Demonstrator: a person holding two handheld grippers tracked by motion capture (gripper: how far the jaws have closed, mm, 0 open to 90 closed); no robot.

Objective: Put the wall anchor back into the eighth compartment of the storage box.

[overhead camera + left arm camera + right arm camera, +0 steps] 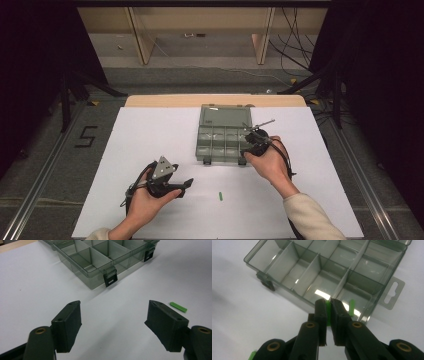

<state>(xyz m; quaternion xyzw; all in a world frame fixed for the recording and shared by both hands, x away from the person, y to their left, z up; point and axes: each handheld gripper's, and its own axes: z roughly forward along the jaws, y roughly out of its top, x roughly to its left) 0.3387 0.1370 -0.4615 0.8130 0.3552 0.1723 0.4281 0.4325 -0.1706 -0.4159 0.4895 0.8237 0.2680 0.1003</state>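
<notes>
A clear grey organizer box (223, 134) lies open at the middle of the white table, its compartments bare in the left gripper view (98, 263). My right gripper (249, 137) hovers over the box's near right corner. In the right gripper view the right gripper (329, 302) is shut on a small green piece (328, 307) above the box's front wall (275, 288). A second green sliver (352, 307) shows at the corner compartment; whether it is a piece or a reflection I cannot tell. My left gripper (184, 186) rests low on the table, open (113, 315). Another green piece (220, 195) lies to its right (178, 307).
The box's lid (225, 116) lies flat behind the compartments. Two black latches (110, 277) hang from the front wall. A wooden table edge (215, 100) runs behind the white sheet, and cables and stands crowd the floor beyond.
</notes>
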